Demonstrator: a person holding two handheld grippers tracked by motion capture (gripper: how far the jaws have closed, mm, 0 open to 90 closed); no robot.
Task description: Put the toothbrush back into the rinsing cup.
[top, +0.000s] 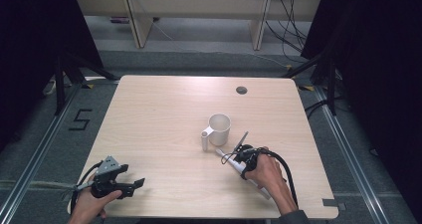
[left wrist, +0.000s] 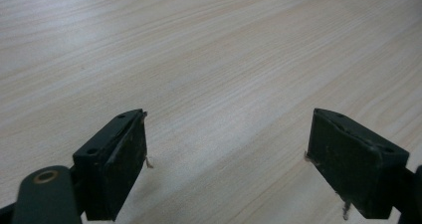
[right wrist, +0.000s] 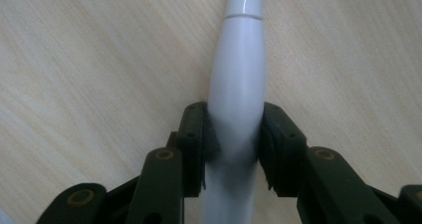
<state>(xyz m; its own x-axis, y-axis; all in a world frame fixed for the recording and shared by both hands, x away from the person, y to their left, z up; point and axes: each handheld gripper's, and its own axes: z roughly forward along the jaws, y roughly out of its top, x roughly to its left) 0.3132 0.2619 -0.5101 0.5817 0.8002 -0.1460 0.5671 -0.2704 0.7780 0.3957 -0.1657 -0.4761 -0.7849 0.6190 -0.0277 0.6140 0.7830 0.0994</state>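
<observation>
Glossy, probably plastic handle (right wrist: pixel 236 84); matt wood-grain table (right wrist: pixel 74 59)

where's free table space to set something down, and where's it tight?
Free: the whole far half of the table beyond the mug, and the stretch between the left hand-held gripper and the mug. Tight: near right, where the right hand-held gripper clamps a white handle beside the mug.
</observation>
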